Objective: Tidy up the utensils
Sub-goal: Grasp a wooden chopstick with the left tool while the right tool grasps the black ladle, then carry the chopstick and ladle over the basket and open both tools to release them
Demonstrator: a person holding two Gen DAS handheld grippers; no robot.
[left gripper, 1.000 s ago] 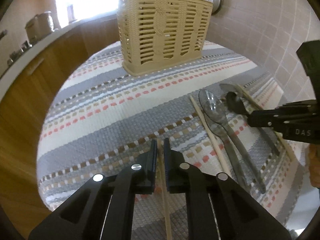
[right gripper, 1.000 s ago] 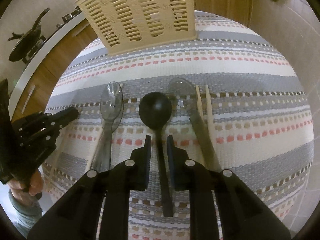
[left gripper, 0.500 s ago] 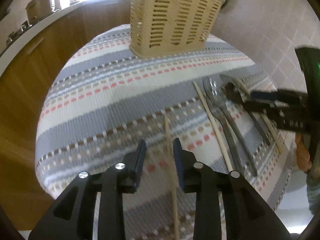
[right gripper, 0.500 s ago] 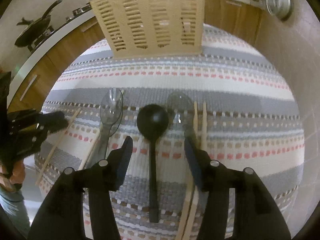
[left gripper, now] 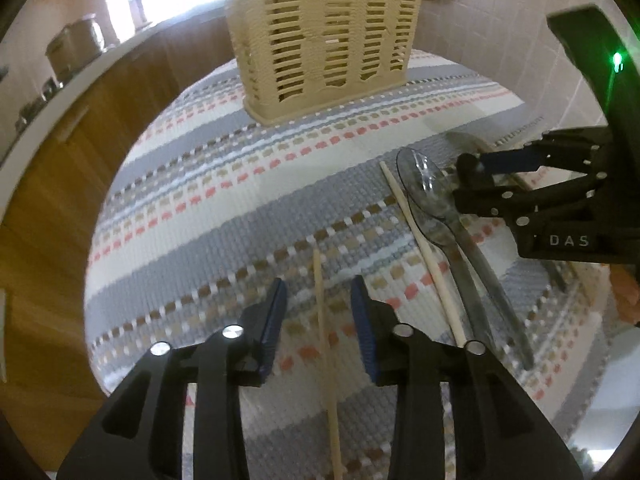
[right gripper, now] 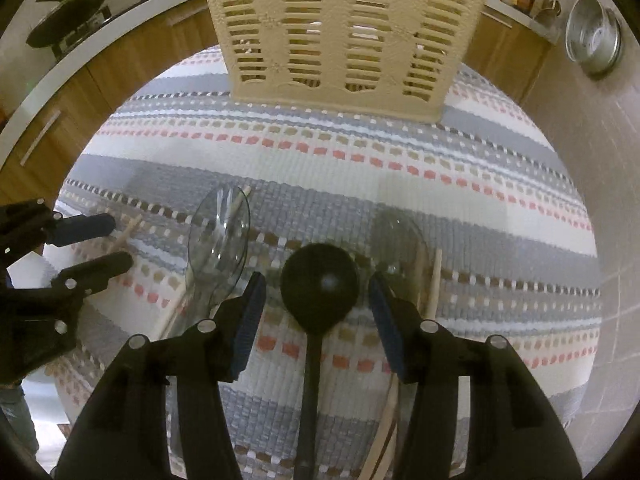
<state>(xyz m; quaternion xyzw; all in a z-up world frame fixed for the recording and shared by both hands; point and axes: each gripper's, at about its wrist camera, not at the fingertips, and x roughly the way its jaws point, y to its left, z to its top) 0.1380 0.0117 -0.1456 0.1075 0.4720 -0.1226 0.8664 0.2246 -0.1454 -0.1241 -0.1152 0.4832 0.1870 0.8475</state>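
Observation:
A beige slotted utensil basket (left gripper: 326, 36) stands upright at the far end of the striped mat (left gripper: 208, 184); it also shows in the right wrist view (right gripper: 344, 32). My left gripper (left gripper: 319, 304) is open, with a wooden chopstick (left gripper: 326, 340) lying on the mat between its fingers. A second chopstick (left gripper: 424, 256) and clear plastic spoons (left gripper: 430, 192) lie to its right. My right gripper (right gripper: 316, 300) is open, with a black ladle (right gripper: 318, 284) lying between its fingers. Clear spoons (right gripper: 220, 236) lie left of the ladle, and another clear spoon (right gripper: 400, 240) with chopsticks (right gripper: 434, 284) lies right.
A tiled wall (right gripper: 600, 140) runs along the right of the mat. Wooden cabinets (left gripper: 60, 168) and a counter with pots are at the left. A metal pot (right gripper: 594, 40) hangs on the wall. The mat's edge drops off at the near side.
Both grippers have opened, letting go of the chopstick and the ladle, which now lie on the mat. Both have moved closer to the basket.

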